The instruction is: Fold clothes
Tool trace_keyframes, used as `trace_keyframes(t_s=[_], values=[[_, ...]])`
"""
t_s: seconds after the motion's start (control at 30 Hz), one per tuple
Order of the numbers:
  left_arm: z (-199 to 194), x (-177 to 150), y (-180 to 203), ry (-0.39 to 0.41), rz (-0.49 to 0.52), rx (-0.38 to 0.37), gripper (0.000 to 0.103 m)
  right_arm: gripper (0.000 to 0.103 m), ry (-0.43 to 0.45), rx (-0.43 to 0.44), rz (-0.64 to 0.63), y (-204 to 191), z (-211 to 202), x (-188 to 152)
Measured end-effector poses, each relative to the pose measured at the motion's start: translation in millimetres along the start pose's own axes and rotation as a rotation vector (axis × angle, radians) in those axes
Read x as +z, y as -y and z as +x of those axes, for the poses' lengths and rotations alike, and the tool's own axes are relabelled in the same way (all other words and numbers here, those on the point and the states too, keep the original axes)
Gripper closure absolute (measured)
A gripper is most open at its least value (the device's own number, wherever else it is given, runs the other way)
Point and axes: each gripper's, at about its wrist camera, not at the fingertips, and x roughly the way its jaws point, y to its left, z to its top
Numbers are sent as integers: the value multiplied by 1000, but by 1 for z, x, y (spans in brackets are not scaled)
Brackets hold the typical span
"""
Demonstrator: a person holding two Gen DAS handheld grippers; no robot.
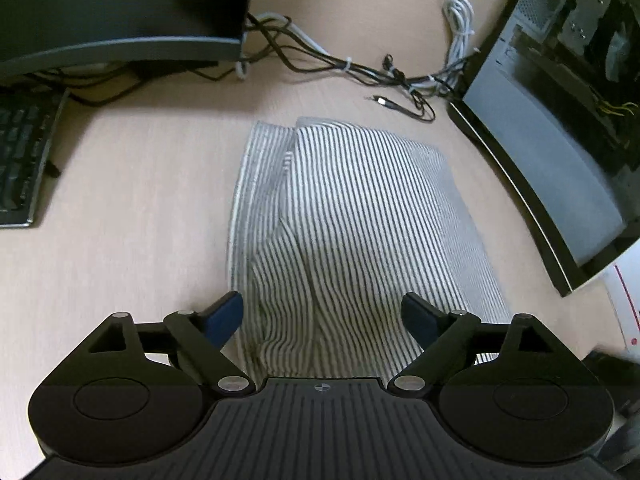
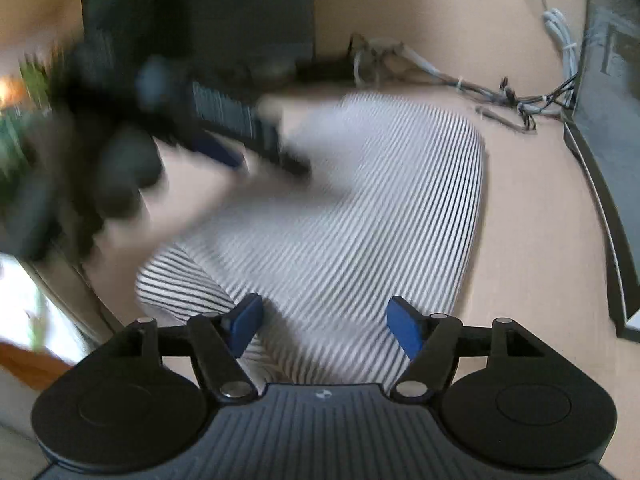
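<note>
I had the striped garment (image 1: 344,216) lying folded on the pale worktop (image 1: 132,200), its near edge under both tools. My left tool (image 1: 323,316) was spread apart over that edge, gripping nothing; my right tool (image 2: 325,326) was likewise apart above the cloth. Bare worktop lay open to the left. A computer case (image 1: 560,152) hemmed in the right side, and cables (image 1: 360,68) ran along the far edge. Only the left view showed the keyboard (image 1: 24,160); only the right view caught the left tool as a blur (image 2: 160,128). I could read no writing.
</note>
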Motion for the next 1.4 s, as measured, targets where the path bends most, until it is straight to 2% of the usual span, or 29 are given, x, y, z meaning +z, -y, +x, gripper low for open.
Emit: trace_keyframes(t_s=[0.2,0.33,0.43,0.47,0.57,0.6,0.67,0.83,0.9,1.0,1.1,1.17,1.33,1.37,1.4], values=[[-17,-2,2,38,31,43,8,31,35,-13,-76,-9,-7,14],[-21,-3,-2,43,22,45,8,31,80,92,-108,-21,-12,26],[-24,-4,-5,47,15,46,7,30,19,99,-134,-31,12,19],[-25,-5,-5,48,13,47,7,27,-7,94,-144,-35,22,15],[-29,-6,-9,53,6,48,6,20,-1,80,-177,-39,30,14],[-31,-7,-11,56,0,49,6,17,-3,79,-166,-36,29,17],[-36,-9,-19,63,-20,58,6,0,1,61,-136,-26,27,24],[-52,-21,-43,55,-53,52,5,0,40,-34,-62,6,19,31],[-59,-32,-47,35,-35,17,5,0,42,-76,-36,18,18,31],[-68,-49,-41,-9,39,-59,5,0,-21,-138,-2,32,31,16],[-73,-59,-30,-46,99,-131,5,0,-39,-100,99,45,40,12],[-72,-60,-22,-51,113,-151,5,0,-49,-86,142,51,44,13],[-57,-50,-8,-22,89,-147,6,0,-42,-90,149,45,38,10],[-52,-49,-5,-29,97,-131,7,0,-41,-90,152,45,39,9],[-47,-50,-3,-43,106,-117,12,0,-40,-90,156,45,39,9]])
